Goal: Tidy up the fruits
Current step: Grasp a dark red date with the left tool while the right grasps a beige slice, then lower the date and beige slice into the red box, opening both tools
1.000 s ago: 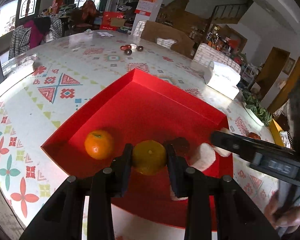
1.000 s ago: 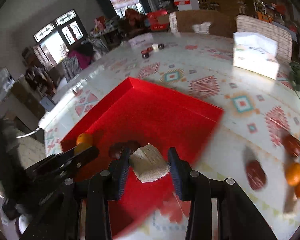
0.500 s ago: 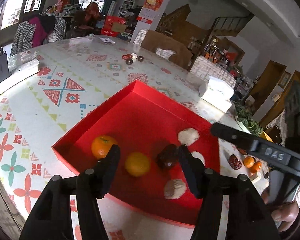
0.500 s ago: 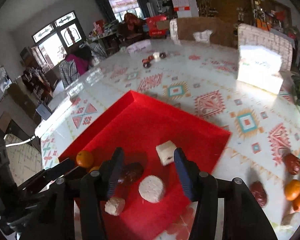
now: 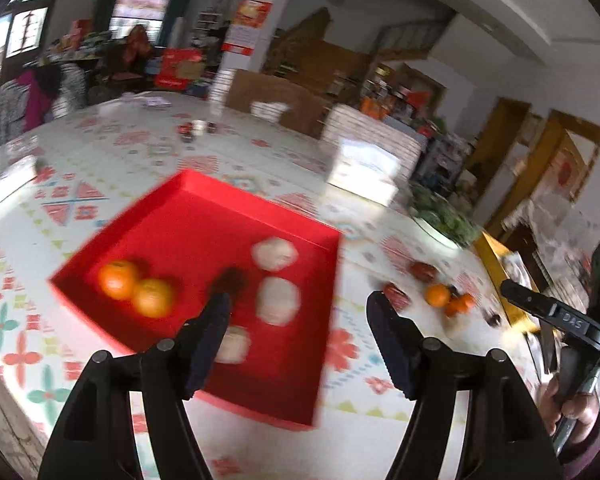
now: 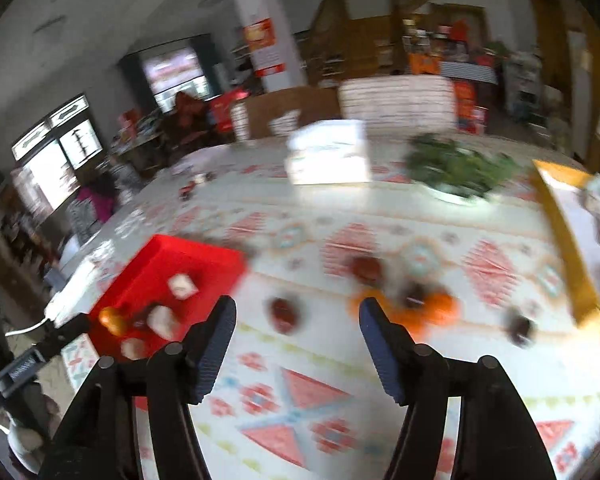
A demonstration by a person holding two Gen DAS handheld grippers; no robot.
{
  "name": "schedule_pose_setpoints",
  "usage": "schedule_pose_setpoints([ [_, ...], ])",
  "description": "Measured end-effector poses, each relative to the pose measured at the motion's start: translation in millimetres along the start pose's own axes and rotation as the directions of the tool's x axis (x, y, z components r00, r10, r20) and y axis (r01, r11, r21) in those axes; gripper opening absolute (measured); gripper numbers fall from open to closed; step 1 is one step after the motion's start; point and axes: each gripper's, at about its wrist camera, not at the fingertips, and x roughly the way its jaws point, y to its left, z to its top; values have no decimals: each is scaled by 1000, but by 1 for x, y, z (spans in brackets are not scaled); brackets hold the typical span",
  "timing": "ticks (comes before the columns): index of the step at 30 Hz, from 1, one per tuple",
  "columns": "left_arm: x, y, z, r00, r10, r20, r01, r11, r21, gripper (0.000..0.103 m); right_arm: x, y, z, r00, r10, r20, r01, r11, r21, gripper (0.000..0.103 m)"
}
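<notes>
A red tray (image 5: 204, 216) lies on the patterned table and holds two oranges (image 5: 118, 279), a dark fruit (image 5: 230, 279) and three pale pieces (image 5: 278, 300). My left gripper (image 5: 298, 312) hangs above the tray's right edge, jaws opening, nothing between them. To the right of the tray lie loose fruits: dark red ones (image 6: 283, 314) and oranges (image 6: 440, 308). My right gripper (image 6: 296, 318) hovers over these loose fruits, jaws opening and empty. The tray (image 6: 188, 256) sits at left in the right wrist view. Both views are blurred by motion.
A white tissue box (image 6: 328, 152) and a plate of greens (image 6: 456, 168) stand at the table's far side. A yellow-rimmed box (image 6: 560, 216) lies at the right. Small items (image 5: 196, 128) sit far back. A hand (image 5: 572, 400) holds the other gripper.
Both grippers let go of what they held: the orange and a pale piece now lie in the tray. Both have opened, risen and swung right, the right one over to the loose fruits.
</notes>
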Motion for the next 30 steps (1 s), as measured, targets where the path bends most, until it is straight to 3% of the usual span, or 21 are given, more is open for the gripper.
schedule_pose_setpoints([
  [7,43,-55,-11,990,-76,-122,86,993,82,70,16,-41,-26,995,-39,-91,43,998,40,69],
  [18,152,-106,-3,968,11,-250,36,983,182,70,72,-42,-38,982,-90,-164,84,996,-41,65],
  [20,169,-113,-5,962,25,-273,32,978,205,67,74,-43,-39,982,-98,-161,91,995,-51,56],
  [22,183,-119,-8,954,40,-296,29,974,226,62,75,-47,-39,982,-99,-162,93,995,-44,54],
  [23,185,-123,-8,960,58,-275,14,968,252,60,76,-49,-39,981,-94,-168,89,995,-38,52],
  [25,188,-130,-11,960,82,-267,-1,956,292,40,78,-51,-39,980,-84,-179,82,996,-23,49],
  [28,188,-133,-14,962,77,-262,8,951,308,40,78,-50,-39,981,-82,-178,79,997,-26,35],
  [30,181,-133,-14,965,65,-253,14,954,300,40,77,-48,-40,980,-84,-178,79,996,-37,35],
])
